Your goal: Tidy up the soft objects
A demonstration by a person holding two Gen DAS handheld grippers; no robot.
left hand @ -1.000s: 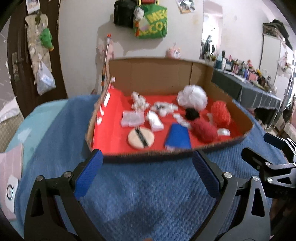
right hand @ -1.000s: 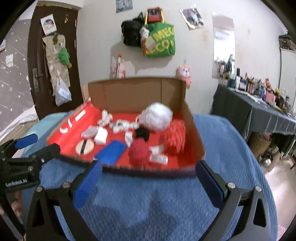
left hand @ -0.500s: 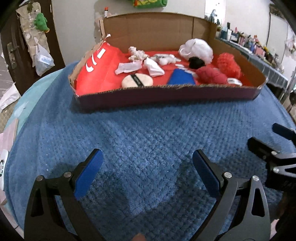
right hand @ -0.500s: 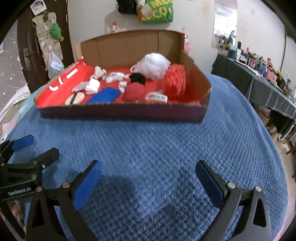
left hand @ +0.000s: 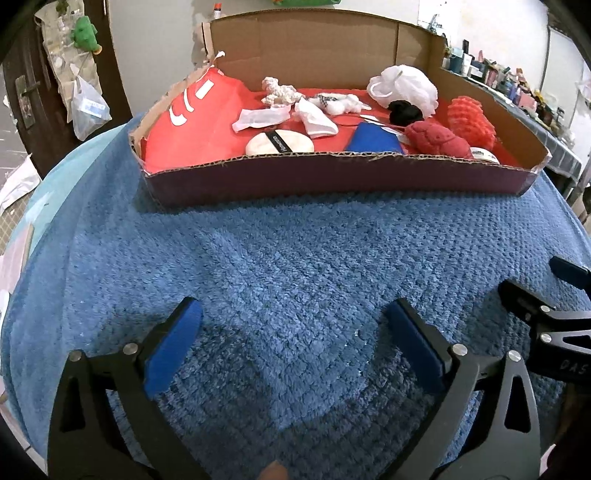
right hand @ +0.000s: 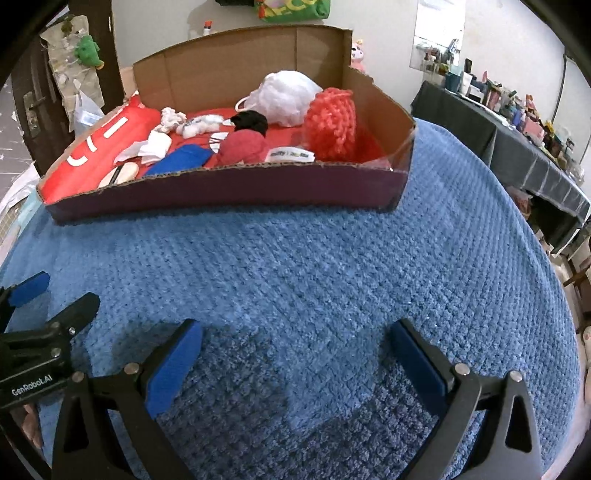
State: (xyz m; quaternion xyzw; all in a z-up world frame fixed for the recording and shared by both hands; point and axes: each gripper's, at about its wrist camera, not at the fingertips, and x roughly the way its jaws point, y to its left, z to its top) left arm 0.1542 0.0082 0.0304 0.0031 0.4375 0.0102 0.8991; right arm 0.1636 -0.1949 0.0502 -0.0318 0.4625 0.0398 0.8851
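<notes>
A shallow cardboard box [left hand: 332, 175] with a red floor sits on a blue blanket [left hand: 295, 277]; it also shows in the right wrist view [right hand: 229, 190]. Inside lie a white mesh puff [left hand: 404, 86], an orange-red knit ball [left hand: 471, 122], a dark red knit piece [left hand: 436, 140], a black ball [left hand: 404, 110], a blue cloth [left hand: 373, 138], a round powder puff [left hand: 279, 144] and white scraps [left hand: 280, 90]. My left gripper [left hand: 293, 332] is open and empty, low over the blanket in front of the box. My right gripper [right hand: 295, 350] is open and empty beside it.
A dark table [right hand: 524, 140] crowded with small bottles stands to the right. A dark door [left hand: 33, 92] with hanging bags is at the left. A green bag [right hand: 291, 7] hangs on the wall behind the box.
Both grippers have dropped and pulled back from the box toward the near part of the blanket. The box contents have not moved. Both stay open.
</notes>
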